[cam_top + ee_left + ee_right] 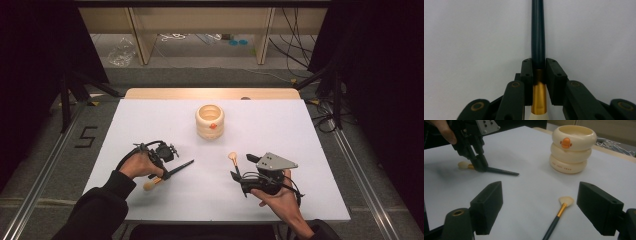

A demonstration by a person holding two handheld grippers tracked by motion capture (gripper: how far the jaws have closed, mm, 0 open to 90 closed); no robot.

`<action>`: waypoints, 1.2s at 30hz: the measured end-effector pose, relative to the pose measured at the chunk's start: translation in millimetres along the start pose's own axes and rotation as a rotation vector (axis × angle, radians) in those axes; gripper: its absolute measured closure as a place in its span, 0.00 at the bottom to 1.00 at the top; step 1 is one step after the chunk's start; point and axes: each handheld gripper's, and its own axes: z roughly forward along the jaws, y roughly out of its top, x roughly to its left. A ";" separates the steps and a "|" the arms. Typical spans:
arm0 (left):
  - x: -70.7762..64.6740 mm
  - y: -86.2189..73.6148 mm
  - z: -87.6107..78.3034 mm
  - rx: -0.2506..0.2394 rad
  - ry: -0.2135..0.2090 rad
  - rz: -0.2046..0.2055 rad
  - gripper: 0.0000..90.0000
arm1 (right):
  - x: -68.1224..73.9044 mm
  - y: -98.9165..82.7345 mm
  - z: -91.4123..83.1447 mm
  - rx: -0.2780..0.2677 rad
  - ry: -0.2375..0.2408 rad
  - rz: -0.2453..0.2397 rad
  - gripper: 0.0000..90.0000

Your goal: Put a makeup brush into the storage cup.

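A makeup brush (181,167) with a dark handle, gold ferrule and cream bristles lies on the white table (300,145) at the front left. My left gripper (165,174) is shut on it. In the left gripper view the pads (527,72) clamp the brush (538,37) where ferrule meets handle. At the front right my right gripper (243,167) stands open. A small fan brush (560,211) lies on the table between its wide-apart jaws (542,207), touching neither pad. A cream ringed cup (210,121) with an orange duck bill stands upright at mid-table.
The right gripper view also shows the cup (572,148) at the far right and the left gripper (480,163) with its brush (502,171) at the far left. A wooden strip (210,93) runs along the table's far edge. Shelving legs and cables lie on the floor beyond.
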 end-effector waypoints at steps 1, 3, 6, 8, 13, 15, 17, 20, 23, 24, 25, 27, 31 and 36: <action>0.2 0.2 0.1 0.000 0.000 0.001 0.86 | 0.0 0.0 0.1 -0.001 0.001 -0.001 0.24; 0.5 0.4 0.5 0.001 -0.001 0.008 0.86 | 0.1 0.0 0.2 -0.001 0.002 -0.001 0.24; 0.4 0.7 0.4 -0.001 0.003 0.018 0.86 | 0.1 0.1 -0.2 0.003 0.003 -0.003 0.24; 0.2 0.0 0.6 -0.011 0.005 0.023 0.87 | 0.2 0.2 -0.1 0.007 0.005 -0.005 0.24; 2.2 -0.2 -1.4 -0.027 0.003 0.030 0.87 | 1.1 0.2 0.2 0.007 0.007 -0.008 0.24; 2.0 -0.2 -3.3 -0.051 -0.007 0.023 0.87 | 1.3 0.1 0.9 0.004 0.011 -0.015 0.25; 1.7 -0.1 -4.2 -0.056 -0.011 0.028 0.87 | 1.3 0.2 0.7 0.007 0.014 -0.019 0.25; -1.3 -0.2 -11.6 -0.106 -0.037 0.028 0.87 | 2.5 0.7 0.9 0.011 0.018 -0.031 0.26; -3.3 -0.3 -19.5 -0.143 -0.047 0.032 0.87 | 3.8 0.5 2.9 -0.012 0.009 -0.034 0.26; -4.5 -0.6 -21.9 -0.158 -0.053 0.026 0.87 | 4.0 0.6 2.9 -0.010 0.010 -0.037 0.26; -4.6 -0.4 -24.5 -0.171 -0.054 0.034 0.87 | 4.1 0.7 3.0 -0.010 0.011 -0.042 0.26; -4.9 -0.4 -27.1 -0.184 -0.057 0.033 0.87 | 4.3 1.7 1.7 0.008 0.022 -0.047 0.26; -10.1 -0.6 -36.5 -0.224 -0.079 0.013 0.87 | 7.0 3.6 3.0 0.000 0.034 -0.084 0.26; -15.9 3.0 -43.2 -0.253 -0.143 0.025 0.87 | 16.7 6.9 7.7 0.015 0.056 -0.167 0.27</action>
